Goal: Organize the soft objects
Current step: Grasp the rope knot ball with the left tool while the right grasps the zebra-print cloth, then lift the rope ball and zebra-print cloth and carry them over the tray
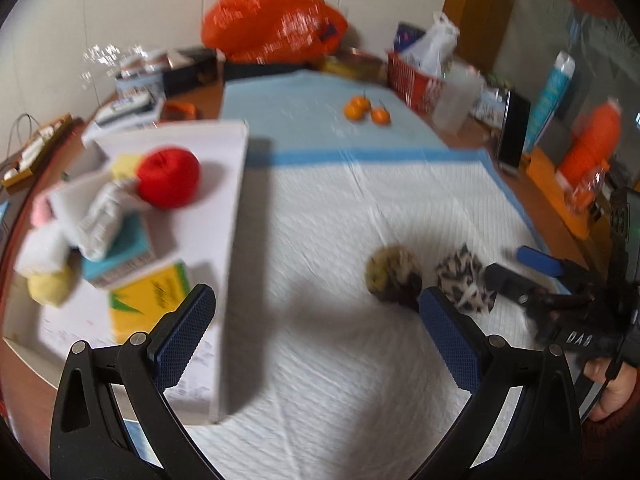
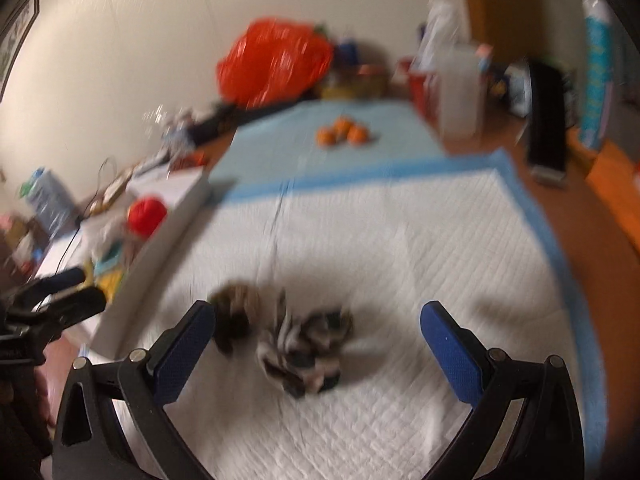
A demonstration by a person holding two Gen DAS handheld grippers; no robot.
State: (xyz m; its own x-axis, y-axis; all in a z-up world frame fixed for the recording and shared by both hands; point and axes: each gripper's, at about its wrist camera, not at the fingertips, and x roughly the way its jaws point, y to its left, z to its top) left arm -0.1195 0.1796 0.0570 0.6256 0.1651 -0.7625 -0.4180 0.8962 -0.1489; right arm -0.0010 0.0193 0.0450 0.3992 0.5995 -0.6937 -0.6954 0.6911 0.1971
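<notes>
Soft objects, a brownish ball (image 1: 394, 276) and striped scrunchie (image 1: 460, 276), lower right on white quilted pad (image 1: 340, 220) covering brown surface (image 1: 532, 184), cream wall (image 1: 140, 4) upper left, white tray (image 1: 212, 200) left holding red yarn ball (image 1: 169, 178), left hand-held gripper (image 1: 318, 324) wide open, empty, right hand-held gripper (image 2: 318, 330) likewise.

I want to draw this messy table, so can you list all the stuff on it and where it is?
White box: one, white, left of the pad.
Red yarn ball: one, red, in the box.
Sponges and packets: several, yellow, teal, pink, white, in the box.
Brownish ball: one, brown-yellow, on the white pad.
Spotted cloth bundle: one, black and white, right of that ball.
Oranges: three, on the blue pad behind.
Orange bag: one, by the wall.
Left gripper: open, empty.
Right gripper: open, around the bundle, not touching.
</notes>
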